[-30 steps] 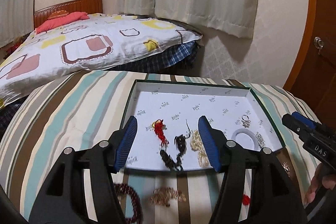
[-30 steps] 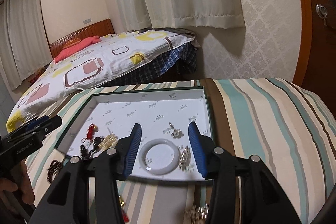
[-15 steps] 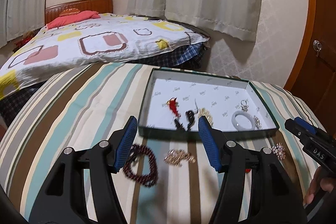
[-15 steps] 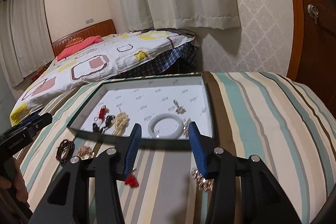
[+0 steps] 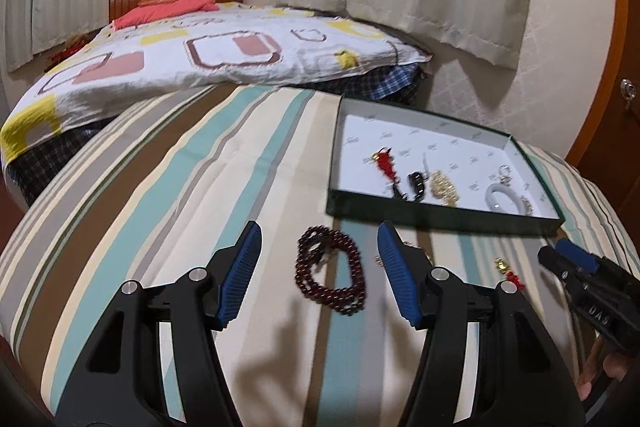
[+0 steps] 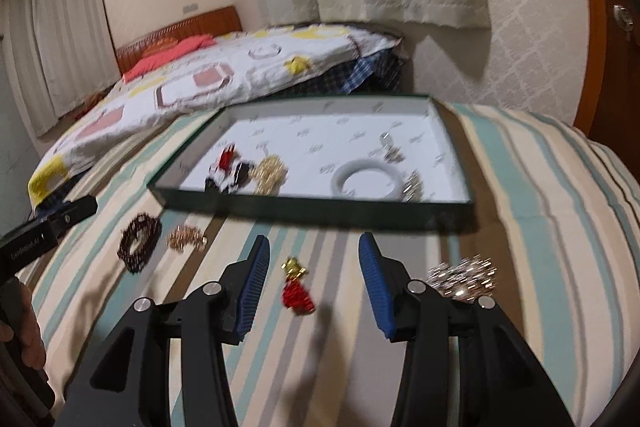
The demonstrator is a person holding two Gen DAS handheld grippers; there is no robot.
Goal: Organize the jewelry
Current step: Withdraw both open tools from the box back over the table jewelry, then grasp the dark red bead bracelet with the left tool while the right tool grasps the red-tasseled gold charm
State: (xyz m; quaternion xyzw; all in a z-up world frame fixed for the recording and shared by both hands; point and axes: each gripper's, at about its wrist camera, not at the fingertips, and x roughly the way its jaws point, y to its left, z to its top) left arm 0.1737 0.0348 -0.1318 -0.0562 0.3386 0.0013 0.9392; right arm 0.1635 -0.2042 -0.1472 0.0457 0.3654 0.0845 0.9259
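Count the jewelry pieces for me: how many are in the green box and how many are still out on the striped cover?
In the green box: 6
On the striped cover: 4 (dark bead bracelet, gold chain, red charm, silver cluster)
Total: 10

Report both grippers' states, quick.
Left gripper: open, holding nothing, bead bracelet lies between its fingers.
Right gripper: open, holding nothing, above red charm.

Gold chain [image 5: 404, 254] behind left gripper [image 5: 319, 267]

My left tool [image 5: 318, 277] and right tool [image 6: 311, 281] are alike: black angular arms, ribbed blue pads [image 5: 240, 279], silver screws, white lettering on the side.
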